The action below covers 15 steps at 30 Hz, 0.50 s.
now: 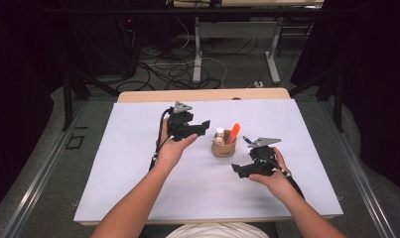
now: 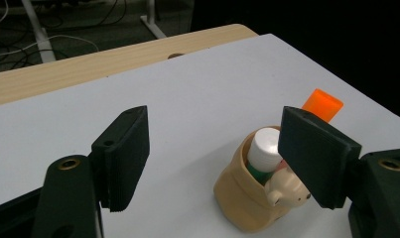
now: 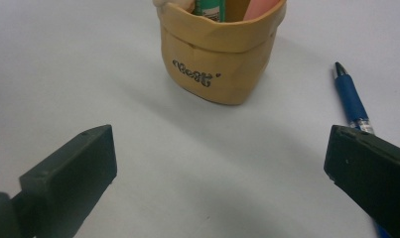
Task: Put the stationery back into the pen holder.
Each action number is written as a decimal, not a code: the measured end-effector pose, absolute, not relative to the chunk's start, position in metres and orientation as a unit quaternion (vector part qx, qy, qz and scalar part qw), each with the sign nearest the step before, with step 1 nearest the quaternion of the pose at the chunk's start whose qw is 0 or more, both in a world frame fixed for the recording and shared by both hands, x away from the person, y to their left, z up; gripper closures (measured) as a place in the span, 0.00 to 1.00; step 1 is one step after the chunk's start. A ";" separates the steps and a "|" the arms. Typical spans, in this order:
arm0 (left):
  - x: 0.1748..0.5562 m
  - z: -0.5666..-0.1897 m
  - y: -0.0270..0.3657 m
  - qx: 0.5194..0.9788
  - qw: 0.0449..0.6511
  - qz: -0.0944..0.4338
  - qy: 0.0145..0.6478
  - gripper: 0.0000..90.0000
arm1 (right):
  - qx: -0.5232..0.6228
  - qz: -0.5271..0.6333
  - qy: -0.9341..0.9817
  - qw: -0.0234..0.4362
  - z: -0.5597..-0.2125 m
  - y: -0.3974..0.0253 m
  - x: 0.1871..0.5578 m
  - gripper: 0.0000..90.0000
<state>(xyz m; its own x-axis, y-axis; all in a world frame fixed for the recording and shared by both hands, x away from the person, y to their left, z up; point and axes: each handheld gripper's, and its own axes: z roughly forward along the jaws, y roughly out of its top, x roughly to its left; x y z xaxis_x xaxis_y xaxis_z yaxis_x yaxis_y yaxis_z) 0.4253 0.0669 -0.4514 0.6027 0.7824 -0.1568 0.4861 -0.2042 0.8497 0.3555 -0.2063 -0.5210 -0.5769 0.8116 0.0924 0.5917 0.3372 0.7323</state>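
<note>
High view first: your left gripper (image 1: 206, 125) hovers just left of the tan pouch-style pen holder (image 1: 221, 147), its jaws spread wide and aimed right toward the holder with nothing between them. Your right gripper (image 1: 235, 169) sits nearer to you, below and right of the holder, jaws likewise wide apart and empty, pointing left across the white mat (image 1: 138, 163).

Left gripper view puts the holder (image 2: 247, 198) low and right of centre, partly behind your right-hand jaw. It stands upright on its base, mouth up. Out of it rise a white-capped tube (image 2: 265, 145), standing nearly vertical, and an orange marker (image 2: 322, 104), whose long axis leans away from this camera so that its capped end points up and away. A small cream figure (image 2: 286, 191) leans at the holder's front rim.

Right gripper view shows the holder (image 3: 220, 54) from its printed side, standing straight ahead of your open jaws and well clear of both. A blue pen (image 3: 351, 99) lies flat on the mat just to the holder's right, apart from it. Its long axis runs roughly away from this camera, its dark tip pointing away from your gripper, and its near end disappears behind your right-hand jaw; whether that jaw touches it you cannot tell from here. In the high view the same pen (image 1: 247, 140) lies between the holder and your right gripper's grey plate (image 1: 264, 142).
</note>
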 end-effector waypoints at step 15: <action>0.406 -0.457 0.106 0.747 0.477 0.171 0.430 0.13 | 0.413 0.340 0.831 0.151 -0.506 -0.212 0.369 0.17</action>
